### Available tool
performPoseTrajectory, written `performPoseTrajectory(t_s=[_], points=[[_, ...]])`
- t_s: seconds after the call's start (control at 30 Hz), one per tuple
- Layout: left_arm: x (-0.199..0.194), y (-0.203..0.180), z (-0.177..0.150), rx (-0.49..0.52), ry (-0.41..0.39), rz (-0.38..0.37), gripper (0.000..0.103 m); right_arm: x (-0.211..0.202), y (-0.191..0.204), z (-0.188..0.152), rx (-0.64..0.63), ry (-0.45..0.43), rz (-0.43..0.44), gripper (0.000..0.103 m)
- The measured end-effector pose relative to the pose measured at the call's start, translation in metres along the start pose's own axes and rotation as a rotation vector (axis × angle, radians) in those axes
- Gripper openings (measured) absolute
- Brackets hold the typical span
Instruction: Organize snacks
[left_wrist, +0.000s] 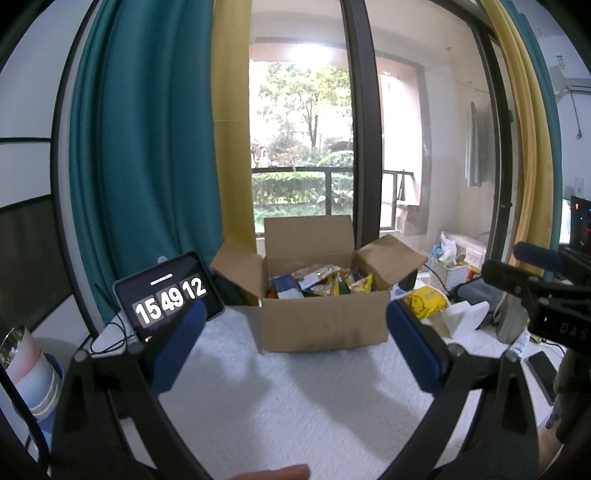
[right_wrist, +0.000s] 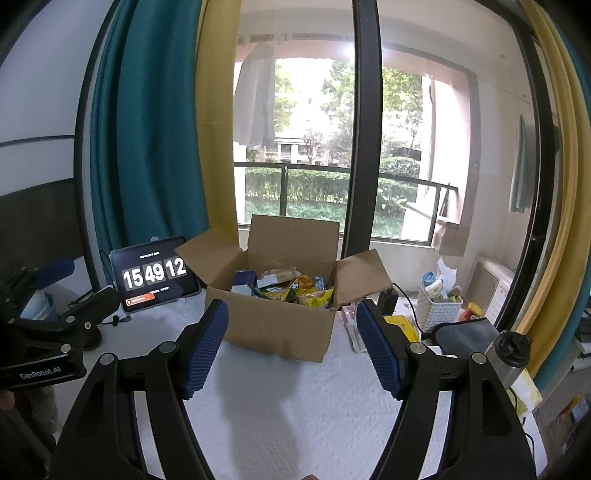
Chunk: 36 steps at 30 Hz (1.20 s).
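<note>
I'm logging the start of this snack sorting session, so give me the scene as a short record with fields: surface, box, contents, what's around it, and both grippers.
surface: white textured table cover
box: brown cardboard box, flaps open, centre of the table, near the window
contents: mixed snack packets, mostly yellow and blue wrappers
left of box: tablet showing a clock
right of box: white basket with small items
left gripper: jaws open, nothing between them, short of the box
right gripper: jaws open, nothing between them, short of the box
</note>
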<state>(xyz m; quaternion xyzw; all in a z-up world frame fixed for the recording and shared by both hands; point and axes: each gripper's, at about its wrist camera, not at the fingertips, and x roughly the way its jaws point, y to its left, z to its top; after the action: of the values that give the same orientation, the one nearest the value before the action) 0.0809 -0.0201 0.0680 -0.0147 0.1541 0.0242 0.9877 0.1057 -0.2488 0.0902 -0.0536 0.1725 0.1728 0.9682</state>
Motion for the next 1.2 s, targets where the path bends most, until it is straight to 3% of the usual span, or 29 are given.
performPoseTrajectory(t_s=[1.2], points=[[0.0041,0.0,-0.0016,-0.003,0.018,-0.006,0.099,0.0071,-0.0055,-0.0053,0.0,0.023,-0.011,0.075]])
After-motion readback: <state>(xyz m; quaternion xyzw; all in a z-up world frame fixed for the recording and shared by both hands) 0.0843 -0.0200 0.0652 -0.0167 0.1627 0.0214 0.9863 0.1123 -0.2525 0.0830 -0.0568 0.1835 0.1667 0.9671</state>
